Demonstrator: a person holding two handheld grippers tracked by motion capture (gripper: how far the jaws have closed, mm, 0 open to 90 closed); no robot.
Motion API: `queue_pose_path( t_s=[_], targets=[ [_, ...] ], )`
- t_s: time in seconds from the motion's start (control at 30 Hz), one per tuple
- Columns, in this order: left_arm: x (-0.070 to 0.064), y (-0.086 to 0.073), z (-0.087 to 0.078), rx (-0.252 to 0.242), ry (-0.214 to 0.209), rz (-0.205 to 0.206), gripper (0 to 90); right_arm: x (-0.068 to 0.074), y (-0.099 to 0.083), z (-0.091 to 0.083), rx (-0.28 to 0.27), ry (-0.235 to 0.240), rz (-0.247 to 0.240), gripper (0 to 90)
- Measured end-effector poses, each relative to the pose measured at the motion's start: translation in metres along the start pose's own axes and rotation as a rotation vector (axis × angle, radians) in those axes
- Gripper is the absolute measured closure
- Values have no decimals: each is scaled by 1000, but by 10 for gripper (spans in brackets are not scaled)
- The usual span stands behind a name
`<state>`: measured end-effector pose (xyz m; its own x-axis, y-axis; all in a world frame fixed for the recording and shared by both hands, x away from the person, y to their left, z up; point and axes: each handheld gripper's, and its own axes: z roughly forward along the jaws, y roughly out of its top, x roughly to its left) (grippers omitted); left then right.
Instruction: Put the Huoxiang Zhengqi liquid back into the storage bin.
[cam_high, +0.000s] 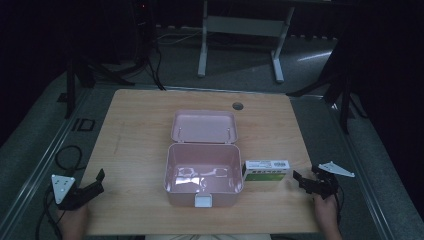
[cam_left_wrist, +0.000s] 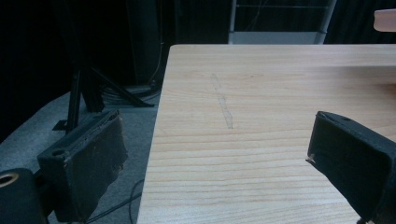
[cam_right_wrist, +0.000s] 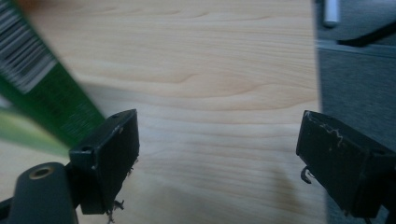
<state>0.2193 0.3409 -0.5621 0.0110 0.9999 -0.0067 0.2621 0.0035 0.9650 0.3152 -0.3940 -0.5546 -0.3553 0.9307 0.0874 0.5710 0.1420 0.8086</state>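
A pink lidded box (cam_high: 203, 179) stands open at the table's middle front, its lid (cam_high: 203, 126) tipped back and its inside bare. A green and white carton (cam_high: 266, 170) lies just right of it, and its blurred end (cam_right_wrist: 32, 88) fills the left of the right gripper view. My right gripper (cam_high: 298, 180) is open a short way right of the carton, jaws wide with bare wood between them (cam_right_wrist: 217, 154). My left gripper (cam_high: 98, 181) is open at the table's front left corner, over the table's left edge (cam_left_wrist: 154, 140).
The wooden table (cam_high: 140, 125) has a cable hole (cam_high: 237, 106) at its back edge. A white desk frame (cam_high: 240, 35) and dark stands with cables stand on the grey floor behind and beside the table.
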Motion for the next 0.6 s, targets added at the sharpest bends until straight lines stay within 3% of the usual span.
queue_pose_path(
  t_s=[0.13,0.17,0.23,0.37,0.43,0.6],
  targets=[
    [0,0,0,-2,-1,-1,45,-1,1,1,37,53,-13,125],
    [0,0,0,-1,-3,2,45,-4,2,0,89,116,-36,118],
    [0,0,0,0,-5,1,45,-5,4,-1,133,149,-71,117],
    [0,0,0,1,-8,3,45,-4,8,-2,219,182,-163,115],
    [0,0,0,1,-8,5,45,-2,11,-2,272,223,-205,115],
    [0,0,0,2,-10,9,45,4,18,-5,384,254,-328,120]
  ],
)
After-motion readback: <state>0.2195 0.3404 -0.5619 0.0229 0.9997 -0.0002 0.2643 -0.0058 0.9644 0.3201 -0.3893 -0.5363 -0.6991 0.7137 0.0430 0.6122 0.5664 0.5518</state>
